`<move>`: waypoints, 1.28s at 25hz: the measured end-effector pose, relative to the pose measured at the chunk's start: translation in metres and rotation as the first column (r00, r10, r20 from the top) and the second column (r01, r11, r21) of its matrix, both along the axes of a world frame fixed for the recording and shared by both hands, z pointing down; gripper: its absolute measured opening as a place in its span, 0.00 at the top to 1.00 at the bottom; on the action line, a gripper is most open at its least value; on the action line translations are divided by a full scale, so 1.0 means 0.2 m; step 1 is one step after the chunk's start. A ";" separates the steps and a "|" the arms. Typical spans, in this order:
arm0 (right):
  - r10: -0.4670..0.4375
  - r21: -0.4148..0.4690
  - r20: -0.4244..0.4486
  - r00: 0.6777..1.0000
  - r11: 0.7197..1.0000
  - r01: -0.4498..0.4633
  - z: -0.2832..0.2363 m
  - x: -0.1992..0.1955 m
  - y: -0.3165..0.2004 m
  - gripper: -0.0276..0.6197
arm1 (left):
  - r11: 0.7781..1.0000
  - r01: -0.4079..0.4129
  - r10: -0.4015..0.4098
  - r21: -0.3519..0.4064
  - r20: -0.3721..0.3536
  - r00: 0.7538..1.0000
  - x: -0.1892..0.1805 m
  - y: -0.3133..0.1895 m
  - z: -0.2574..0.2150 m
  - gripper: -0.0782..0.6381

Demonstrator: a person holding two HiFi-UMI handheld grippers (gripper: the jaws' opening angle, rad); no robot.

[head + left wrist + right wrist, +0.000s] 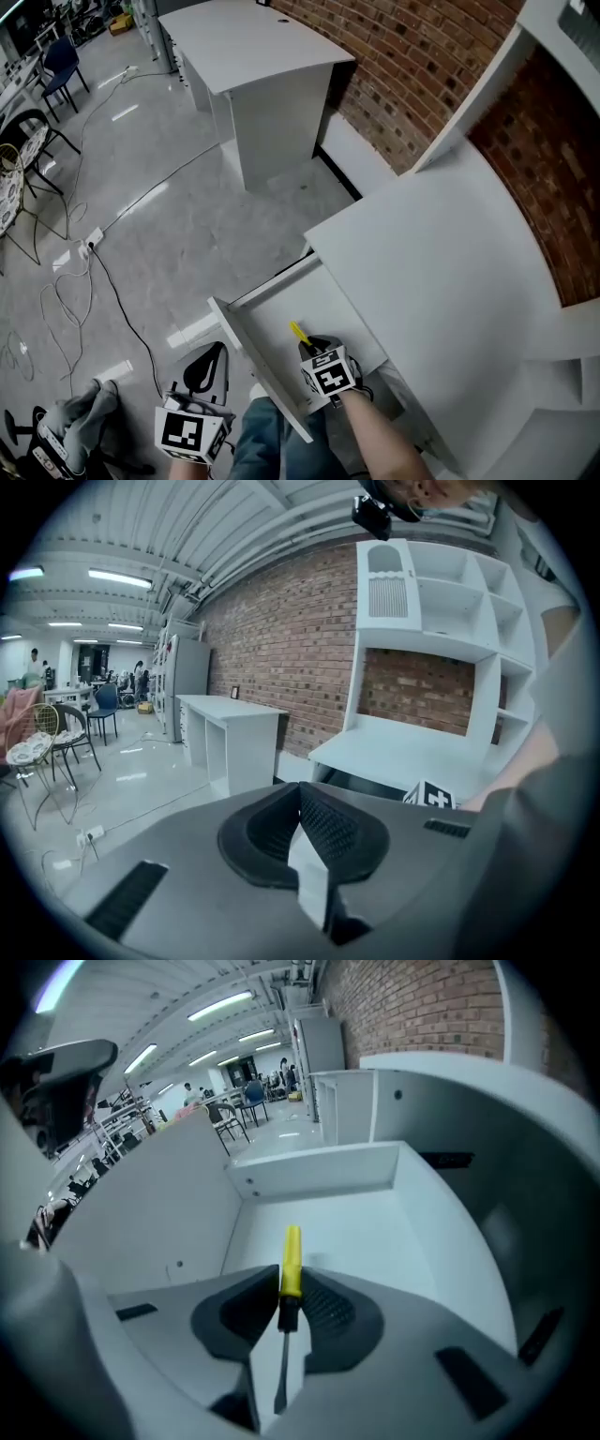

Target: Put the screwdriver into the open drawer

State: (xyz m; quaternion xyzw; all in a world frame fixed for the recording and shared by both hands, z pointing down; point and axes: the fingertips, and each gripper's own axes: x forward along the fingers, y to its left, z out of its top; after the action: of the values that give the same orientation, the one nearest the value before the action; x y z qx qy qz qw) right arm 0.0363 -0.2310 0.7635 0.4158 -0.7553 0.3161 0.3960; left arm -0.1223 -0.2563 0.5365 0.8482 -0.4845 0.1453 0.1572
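Above white drawer [394, 1232], right tongs [284, 1279] clamp yellow screwdriver [292, 1258] (left tongs [300, 797] closed, empty).

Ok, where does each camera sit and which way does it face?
Head view: on the person's head, looking down at the open drawer; left claw, right claw and a forearm show.
Left gripper view: on the left claw, facing the brick wall; shut, empty jaws show.
Right gripper view: on the right claw, looking into the drawer; jaws grip the screwdriver.
Shared by head and right views: drawer, screwdriver.
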 end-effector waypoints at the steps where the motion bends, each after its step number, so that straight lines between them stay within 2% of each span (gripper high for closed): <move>1: -0.010 -0.017 -0.010 1.000 1.000 0.009 0.05 -0.01 0.00 0.83 | 1.000 0.012 -0.012 -0.011 -0.002 1.000 -0.02 -0.01 0.02 0.87; 6: -0.037 -0.078 -0.038 0.999 0.996 0.034 0.22 -0.07 -0.01 0.83 | 0.997 0.056 -0.056 -0.046 0.016 0.998 -0.10 -0.04 0.11 0.87; 10: -0.036 -0.097 -0.043 0.998 0.995 0.032 0.29 -0.09 -0.03 0.83 | 0.994 0.080 -0.078 -0.070 0.035 0.996 -0.15 -0.05 0.17 0.87; 16: -0.072 -0.095 -0.109 0.991 0.994 0.062 0.33 -0.11 -0.02 0.83 | 0.993 0.097 -0.095 -0.063 0.033 0.995 -0.18 -0.06 0.15 0.87; 17: -0.077 -0.101 -0.100 0.992 0.993 0.067 0.33 -0.12 -0.01 0.81 | 0.993 0.099 -0.097 -0.063 0.033 0.995 -0.18 -0.06 0.15 0.87; 19: -0.079 -0.127 -0.070 0.994 0.989 0.070 0.33 -0.15 0.01 0.68 | 0.994 0.099 -0.097 -0.055 0.027 0.995 -0.16 -0.06 0.12 0.87; 20: -0.075 -0.133 -0.062 0.995 0.989 0.066 0.32 -0.16 0.01 0.59 | 0.994 0.095 -0.094 -0.050 0.026 0.995 -0.16 -0.06 0.11 0.87; 21: -0.067 -0.131 -0.058 0.996 0.990 0.059 0.29 -0.16 0.01 0.58 | 0.995 0.089 -0.088 -0.044 0.024 0.996 -0.15 -0.05 0.09 0.87; 25: -0.047 -0.082 -0.025 0.999 0.996 0.045 0.13 -0.17 -0.04 0.55 | 0.998 0.064 -0.064 -0.015 0.005 0.998 -0.12 -0.03 -0.01 0.87; 32: -0.006 0.080 0.013 1.000 0.997 0.005 -0.37 -0.09 -0.17 0.54 | 0.994 0.079 -0.077 0.079 -0.025 0.997 -0.13 -0.02 -0.27 0.87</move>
State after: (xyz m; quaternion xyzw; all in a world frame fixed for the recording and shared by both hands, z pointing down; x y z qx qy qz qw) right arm 0.0173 -0.2646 0.6903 0.4273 -0.7709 0.2872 0.3749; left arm -0.1474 -0.2612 0.4819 0.8357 -0.5211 0.1102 0.1341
